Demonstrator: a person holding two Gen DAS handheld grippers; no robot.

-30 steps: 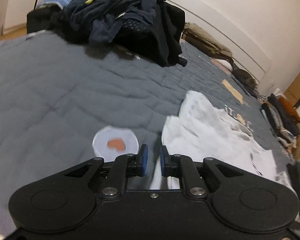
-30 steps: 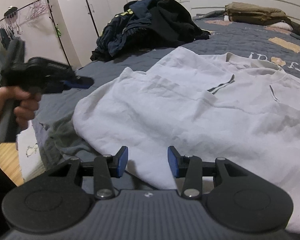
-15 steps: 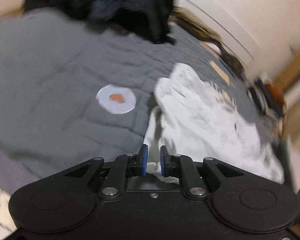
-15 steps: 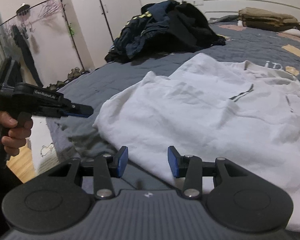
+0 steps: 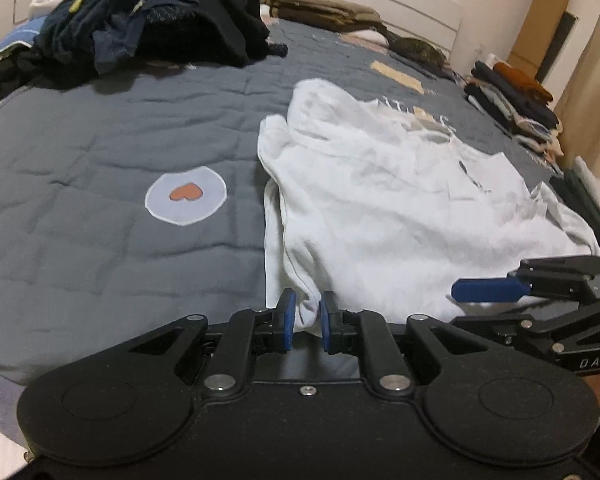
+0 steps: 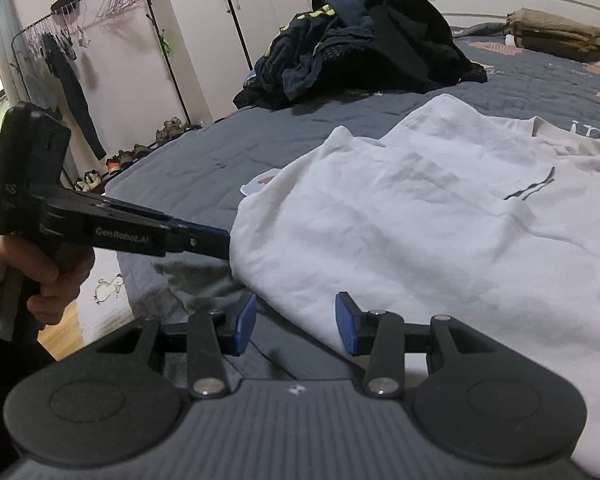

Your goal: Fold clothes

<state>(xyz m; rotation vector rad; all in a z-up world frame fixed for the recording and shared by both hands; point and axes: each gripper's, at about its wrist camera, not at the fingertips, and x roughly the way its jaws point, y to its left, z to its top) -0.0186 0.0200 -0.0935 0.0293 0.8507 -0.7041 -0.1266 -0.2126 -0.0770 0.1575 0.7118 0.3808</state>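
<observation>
Left wrist view: the left gripper (image 5: pixel 307 322), bottom centre, is opening its jaws around the near corner of the white shirt (image 5: pixel 400 208), which fills the right half of the grey bed (image 5: pixel 100 128); the pads look not yet pressed.

Right wrist view: the right gripper (image 6: pixel 296 324) stands half open over the shirt's hem, holding nothing. This looks like the grasping step; next, each should pinch a hem corner.

left claw (image 5: pixel 307 320): angled down, jaws opening, cloth between | right claw (image 6: pixel 296 323): jaws apart, empty
</observation>
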